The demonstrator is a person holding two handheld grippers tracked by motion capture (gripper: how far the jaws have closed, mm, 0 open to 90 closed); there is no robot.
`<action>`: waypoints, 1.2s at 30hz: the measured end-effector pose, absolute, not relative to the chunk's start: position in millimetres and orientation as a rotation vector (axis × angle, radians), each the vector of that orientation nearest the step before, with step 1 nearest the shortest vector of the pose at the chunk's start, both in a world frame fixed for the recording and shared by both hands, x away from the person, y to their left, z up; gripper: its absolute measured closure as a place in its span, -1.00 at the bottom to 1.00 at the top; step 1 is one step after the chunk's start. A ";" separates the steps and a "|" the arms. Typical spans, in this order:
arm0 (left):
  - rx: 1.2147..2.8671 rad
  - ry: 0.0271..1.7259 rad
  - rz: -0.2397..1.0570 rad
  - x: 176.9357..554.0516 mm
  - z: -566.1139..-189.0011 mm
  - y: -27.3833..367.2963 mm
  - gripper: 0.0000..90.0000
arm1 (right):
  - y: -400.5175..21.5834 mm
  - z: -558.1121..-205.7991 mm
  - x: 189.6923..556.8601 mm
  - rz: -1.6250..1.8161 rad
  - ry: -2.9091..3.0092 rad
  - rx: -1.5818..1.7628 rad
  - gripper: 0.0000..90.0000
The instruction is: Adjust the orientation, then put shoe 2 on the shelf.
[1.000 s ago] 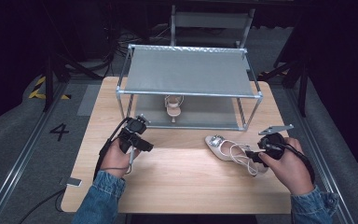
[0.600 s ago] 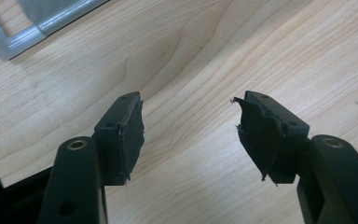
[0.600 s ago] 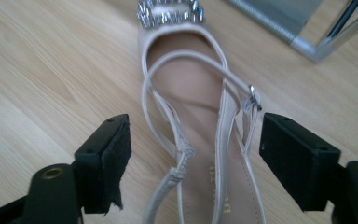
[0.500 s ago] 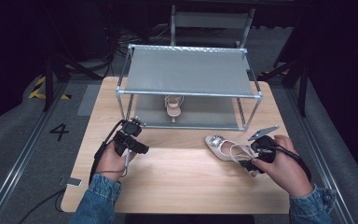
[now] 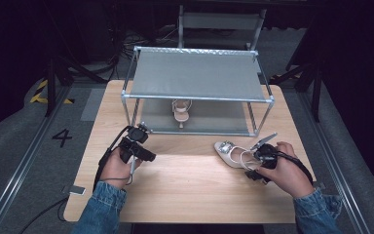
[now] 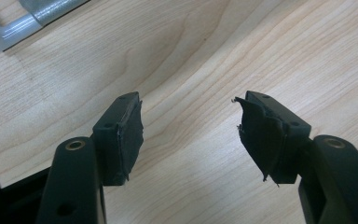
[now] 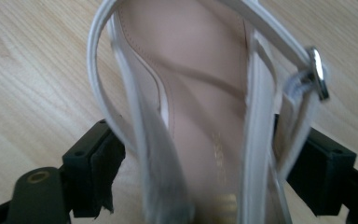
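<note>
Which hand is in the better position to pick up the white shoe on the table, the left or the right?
The right. The right gripper already has its open jaws on both sides of the white shoe at the heel end. The left gripper is open over bare table, far from it.

Count: 2 shoes, 1 (image 5: 233, 155) near the desk's (image 5: 190, 190) right edge, 1 (image 5: 180, 111) on the lower shelf of the rack. 1 metal rack (image 5: 199, 78) at the desk's far edge. 2 grippers, left (image 5: 139, 146), right (image 5: 259, 161).

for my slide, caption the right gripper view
Open right gripper straddling the heel end of a pale slingback shoe on the wooden table.
</note>
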State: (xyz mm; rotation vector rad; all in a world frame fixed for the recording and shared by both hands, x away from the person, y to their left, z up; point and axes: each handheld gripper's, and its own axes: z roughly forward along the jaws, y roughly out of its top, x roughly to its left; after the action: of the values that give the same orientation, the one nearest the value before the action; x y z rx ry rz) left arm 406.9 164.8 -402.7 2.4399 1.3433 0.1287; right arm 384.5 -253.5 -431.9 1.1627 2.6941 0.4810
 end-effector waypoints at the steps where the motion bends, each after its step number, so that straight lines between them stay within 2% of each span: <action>1: 2.444 1.337 0.125 407.4 -402.7 166.0 -0.14 | -252.6 -433.9 386.1 0.500 2.692 1.157 -0.57; 5: 2.418 1.364 0.115 406.8 -401.8 167.6 -0.14 | -251.3 -438.4 388.7 0.537 2.687 1.161 -0.49; 9: 2.429 1.357 0.132 407.3 -400.4 166.2 -0.14 | -254.9 -437.1 386.9 0.579 2.632 1.194 -0.32; 14: 2.448 1.344 0.128 407.5 -400.5 158.5 -0.13 | -255.9 -434.7 382.5 0.581 2.628 1.182 -0.25; 28: 2.434 1.331 0.114 415.2 -397.1 155.4 -0.14 | -245.5 -421.4 373.6 0.725 2.576 1.226 -0.23; 36: 2.441 1.321 0.145 417.1 -387.6 168.8 -0.16 | -229.6 -411.6 385.7 0.726 2.514 1.295 -0.23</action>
State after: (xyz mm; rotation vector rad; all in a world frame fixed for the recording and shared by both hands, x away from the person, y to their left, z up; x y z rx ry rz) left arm 417.1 168.8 -387.6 2.4412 1.3207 0.1445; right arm 385.7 -229.6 -411.6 1.2953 2.5136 0.7258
